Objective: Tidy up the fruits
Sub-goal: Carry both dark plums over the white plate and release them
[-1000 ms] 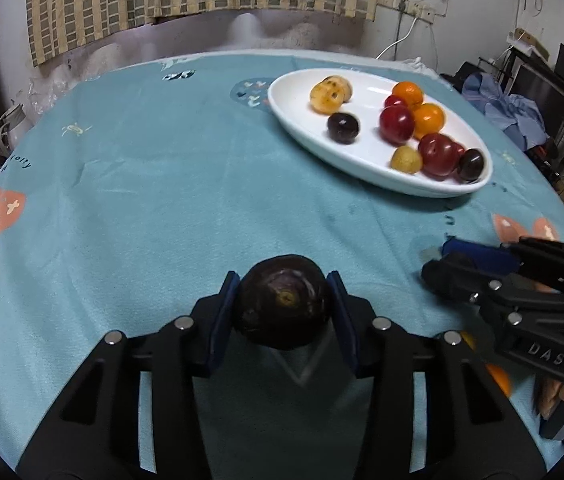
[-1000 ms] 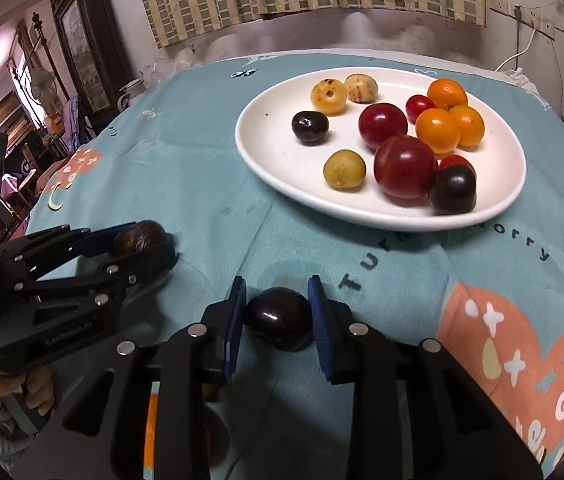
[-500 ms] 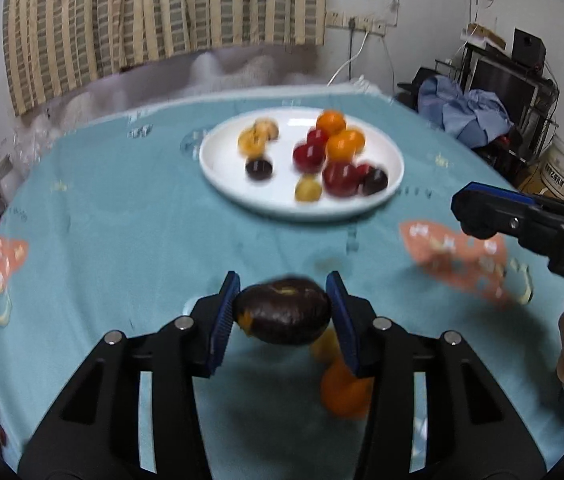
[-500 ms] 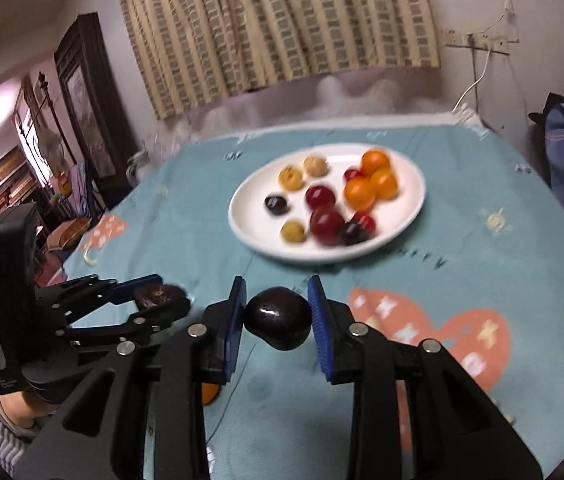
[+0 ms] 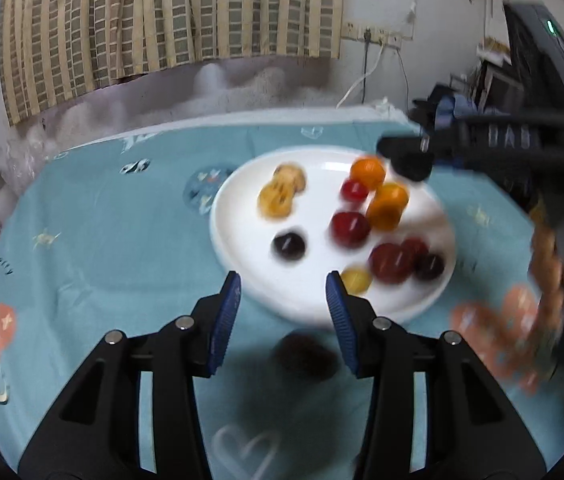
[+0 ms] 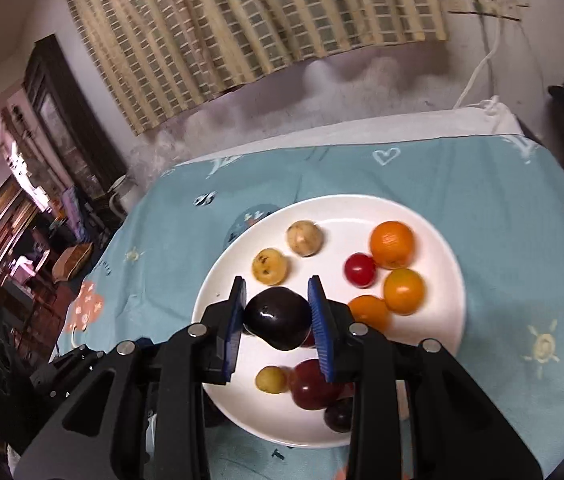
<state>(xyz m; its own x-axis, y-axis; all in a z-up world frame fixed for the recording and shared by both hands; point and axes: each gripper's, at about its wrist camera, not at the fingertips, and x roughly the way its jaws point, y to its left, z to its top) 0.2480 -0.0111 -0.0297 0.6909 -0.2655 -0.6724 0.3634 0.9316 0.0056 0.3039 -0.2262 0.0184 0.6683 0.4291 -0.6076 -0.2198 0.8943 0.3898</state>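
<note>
A white plate (image 5: 242, 248) (image 6: 442, 320) holds several fruits: oranges (image 6: 392, 244), red plums (image 5: 350, 228), yellow fruits (image 6: 269, 266) and dark plums (image 5: 289, 245). My left gripper (image 5: 282, 300) is open and empty at the plate's near rim. A blurred dark fruit (image 5: 306, 356) lies below its jaws on the teal cloth. My right gripper (image 6: 278, 316) is shut on a dark plum (image 6: 278, 318) above the plate. It shows in the left wrist view (image 5: 410, 158) over the plate's far right edge.
The round table wears a teal cloth (image 5: 102, 220) with cartoon prints. A striped curtain (image 5: 142, 20) hangs behind. Cables and clutter (image 5: 482, 92) sit at the far right; furniture (image 6: 22, 240) stands off the table's left.
My left gripper opened and its dark fruit dropped out below the jaws. My right gripper carried its dark plum forward over the plate. Both views are nearer the plate.
</note>
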